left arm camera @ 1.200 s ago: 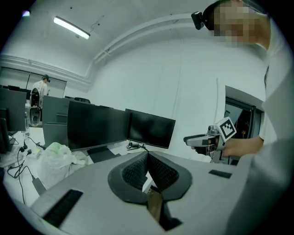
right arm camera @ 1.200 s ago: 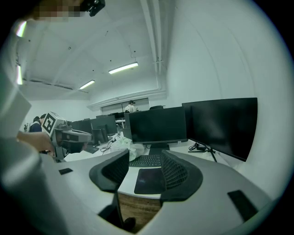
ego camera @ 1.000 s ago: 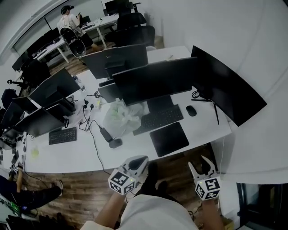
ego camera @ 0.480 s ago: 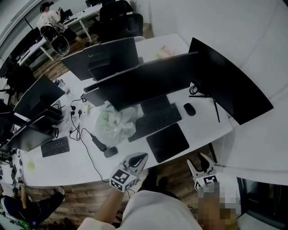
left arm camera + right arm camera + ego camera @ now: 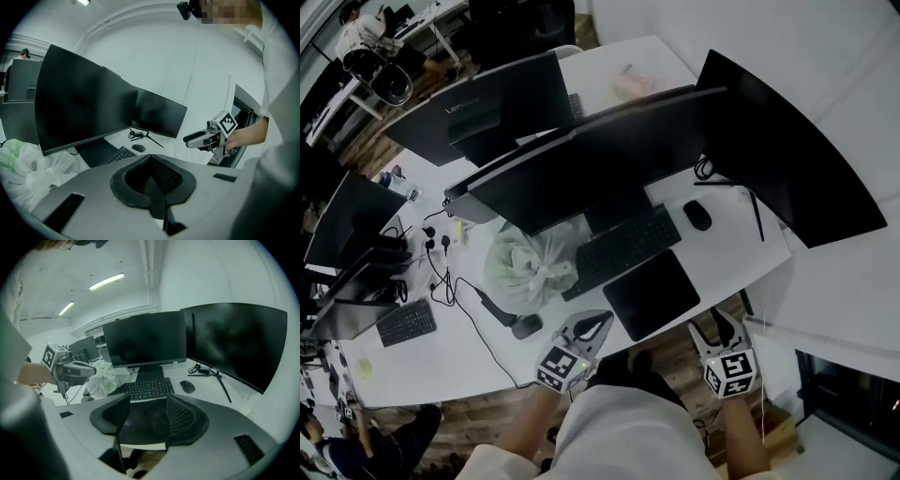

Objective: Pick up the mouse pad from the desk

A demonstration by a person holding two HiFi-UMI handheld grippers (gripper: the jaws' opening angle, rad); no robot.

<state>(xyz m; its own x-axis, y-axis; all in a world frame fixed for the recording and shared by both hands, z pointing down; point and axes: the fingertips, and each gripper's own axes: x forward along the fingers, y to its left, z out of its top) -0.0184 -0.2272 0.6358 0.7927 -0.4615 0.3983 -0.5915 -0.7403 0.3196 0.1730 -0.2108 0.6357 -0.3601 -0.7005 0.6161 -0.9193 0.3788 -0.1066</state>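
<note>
Plastic bag (image 5: 530, 267) on desk (image 5: 450, 349), greenish contents.

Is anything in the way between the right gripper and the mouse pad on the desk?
Nothing visible. The mouse pad lies bare at the near edge of the desk, straight ahead of the right gripper, whose jaws are open and empty. The keyboard and mouse sit beyond the pad.

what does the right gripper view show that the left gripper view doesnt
Only the right gripper view: the mouse pad, seen beyond its own opening, empty jaws, and the left hand-held gripper. Only the left gripper view: the right hand-held gripper, seen past its own shut jaws. Both: the keyboard, mouse, plastic bag and monitors.
</note>
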